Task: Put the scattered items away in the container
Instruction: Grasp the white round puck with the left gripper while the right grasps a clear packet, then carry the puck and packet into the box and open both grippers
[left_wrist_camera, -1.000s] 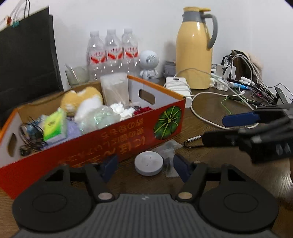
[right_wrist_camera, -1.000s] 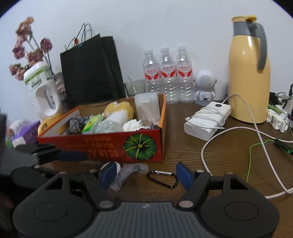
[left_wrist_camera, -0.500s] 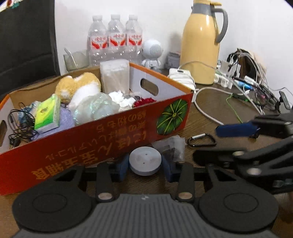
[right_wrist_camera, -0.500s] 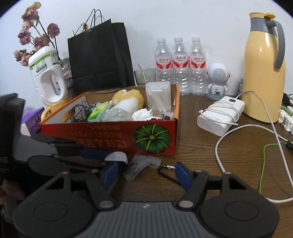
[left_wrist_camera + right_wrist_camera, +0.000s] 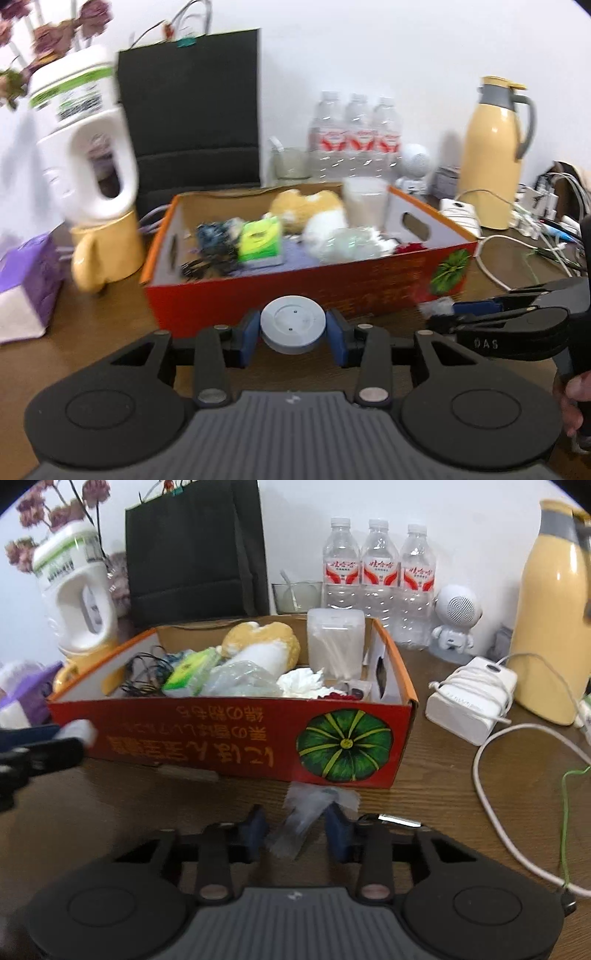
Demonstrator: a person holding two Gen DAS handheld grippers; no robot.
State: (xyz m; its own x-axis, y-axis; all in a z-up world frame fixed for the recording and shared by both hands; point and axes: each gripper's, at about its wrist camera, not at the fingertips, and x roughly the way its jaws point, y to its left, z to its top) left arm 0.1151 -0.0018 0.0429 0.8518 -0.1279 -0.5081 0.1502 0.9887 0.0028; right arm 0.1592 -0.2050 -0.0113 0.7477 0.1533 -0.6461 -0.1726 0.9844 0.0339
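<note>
The orange-red cardboard box (image 5: 332, 291) (image 5: 184, 742) holds a plush toy, tissues, cables and a green packet. My left gripper (image 5: 293, 332) is shut on a grey round disc (image 5: 293, 321), held just above the table in front of the box's long side. In the right wrist view the left gripper shows at the left edge with the disc (image 5: 79, 731) in it. My right gripper (image 5: 295, 830) is low over the table, and its jaws are closing around a crumpled clear plastic bag (image 5: 314, 801) that lies between them. A black carabiner (image 5: 397, 819) lies beside the right finger.
A yellow thermos (image 5: 550, 627), a white power bank with its cable (image 5: 469, 698) and loose cables sit to the right. Water bottles (image 5: 378, 568), a black paper bag (image 5: 192, 110) and a white jug (image 5: 85, 147) line the back. A yellow mug (image 5: 107, 247) and purple tissue pack (image 5: 26, 280) stand left.
The left gripper closed on the grey disc, lifted it off the table and swung left. The right gripper moved over the plastic bag and its jaws narrowed around it.
</note>
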